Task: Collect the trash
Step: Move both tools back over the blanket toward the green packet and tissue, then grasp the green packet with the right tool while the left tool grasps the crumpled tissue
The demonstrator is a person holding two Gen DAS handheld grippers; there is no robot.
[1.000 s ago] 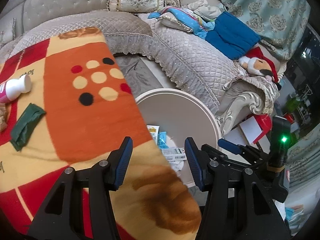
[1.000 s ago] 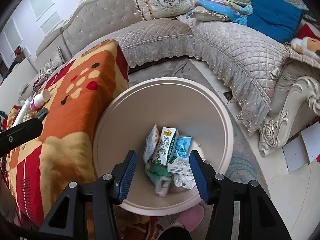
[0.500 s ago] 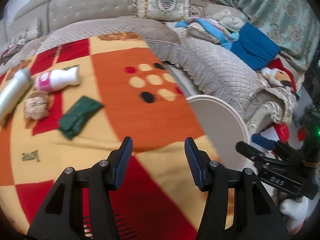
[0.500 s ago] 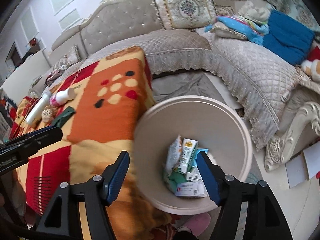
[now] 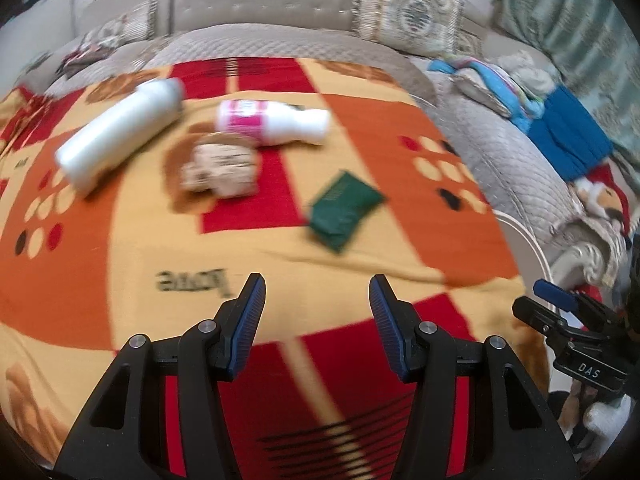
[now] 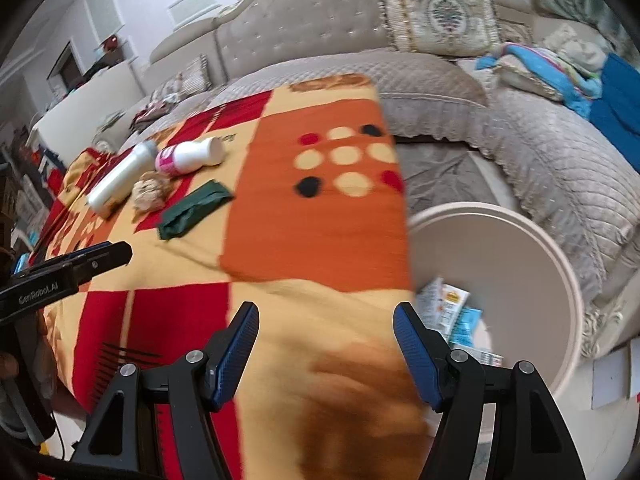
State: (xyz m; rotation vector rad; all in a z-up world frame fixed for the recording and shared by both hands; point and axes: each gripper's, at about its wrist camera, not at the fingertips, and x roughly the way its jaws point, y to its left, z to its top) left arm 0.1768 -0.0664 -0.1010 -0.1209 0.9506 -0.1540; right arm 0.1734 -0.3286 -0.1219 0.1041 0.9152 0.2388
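On the orange, red and yellow blanket point(image 5: 120, 264) lie a plain white bottle point(image 5: 120, 136), a white bottle with a pink label point(image 5: 272, 120), a crumpled beige wrapper point(image 5: 220, 168) and a dark green wrapper point(image 5: 344, 210). My left gripper point(image 5: 317, 304) hangs open over the blanket, short of the green wrapper, with nothing between its fingers. My right gripper point(image 6: 326, 328) is open and empty above the blanket's near corner, beside the round cream bin point(image 6: 552, 264). Cartons and packets point(image 6: 444, 308) lie inside the bin. The same trash shows far left in the right wrist view, green wrapper point(image 6: 192, 210) nearest.
A grey quilted sofa point(image 6: 540, 152) curves behind the blanket and bin, with cushions, a blue cloth point(image 5: 568, 140) and a soft toy point(image 5: 600, 196). The other gripper shows at the right edge point(image 5: 560, 320) of the left wrist view. The picture is motion-blurred.
Both views have swung left, away from the bin and onto the blanket; the bottles and wrappers now sit ahead of my left gripper. My right gripper's jaws have widened.
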